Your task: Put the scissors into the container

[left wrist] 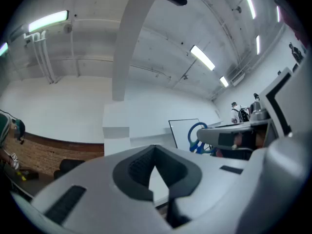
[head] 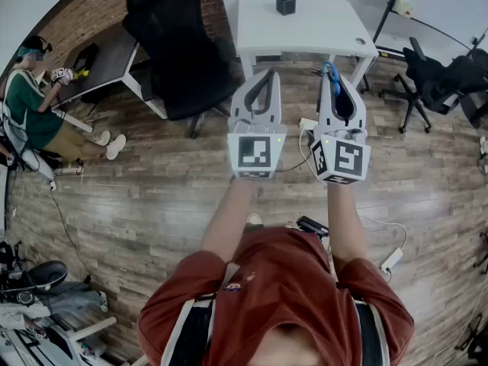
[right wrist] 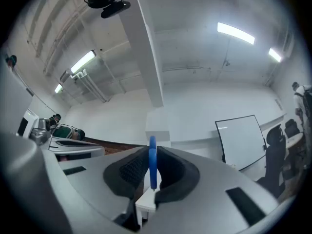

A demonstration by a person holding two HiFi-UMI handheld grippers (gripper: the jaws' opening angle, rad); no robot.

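Note:
Blue-handled scissors stick up between the jaws of my right gripper, which is shut on them. In the right gripper view the blue scissors stand edge-on between the dark pads. My left gripper is held beside it, shut with nothing in it; its tips meet in the left gripper view, where the scissors' blue handle loop shows at the right. The small black container stands on the white table ahead, well beyond both grippers.
A black office chair stands left of the table. A person sits at a grey desk at far left. More black chairs are at right. A power strip and cables lie on the wooden floor.

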